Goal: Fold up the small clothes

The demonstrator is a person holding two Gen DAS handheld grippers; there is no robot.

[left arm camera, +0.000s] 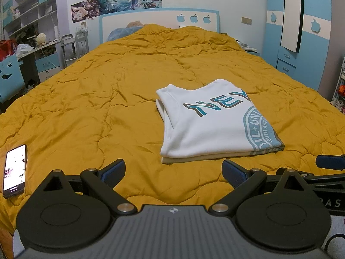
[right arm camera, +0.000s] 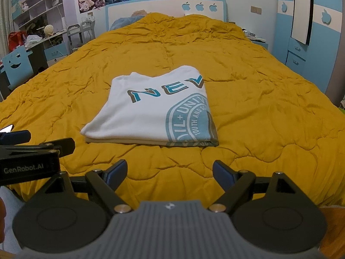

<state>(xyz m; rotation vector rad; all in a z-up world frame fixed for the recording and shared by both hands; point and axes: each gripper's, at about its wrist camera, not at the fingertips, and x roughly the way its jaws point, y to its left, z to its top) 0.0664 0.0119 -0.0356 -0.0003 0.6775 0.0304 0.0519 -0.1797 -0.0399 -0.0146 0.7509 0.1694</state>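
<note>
The left gripper [left arm camera: 173, 172] has its two blue-padded fingers [left arm camera: 114, 171] spread wide, with nothing between them and nothing touching them; they hover over the near edge of the bed, short of the garment. The right gripper [right arm camera: 170, 171] is the same, its fingers [right arm camera: 223, 173] wide apart and empty above the quilt. The two grippers are side by side: part of the right one shows at the right edge of the left wrist view, and the left one's black body shows at the left edge of the right wrist view. The white T-shirt [right arm camera: 148, 110] lies folded into a compact rectangle on the mustard-yellow quilt [left arm camera: 86, 99], ahead of both grippers and apart from them, with teal lettering and a round teal emblem on its upper face and a folded layer showing along its near edge. A phone [left arm camera: 15, 169] with a lit screen lies on the quilt at the near left. Behind the bed are a white and blue headboard [left arm camera: 159, 19] with apple cut-outs, posters [left arm camera: 116, 3] on the wall, a cluttered counter [left arm camera: 43, 45] with shelves at the left, and a blue wardrobe [left arm camera: 301, 32] at the right.
</note>
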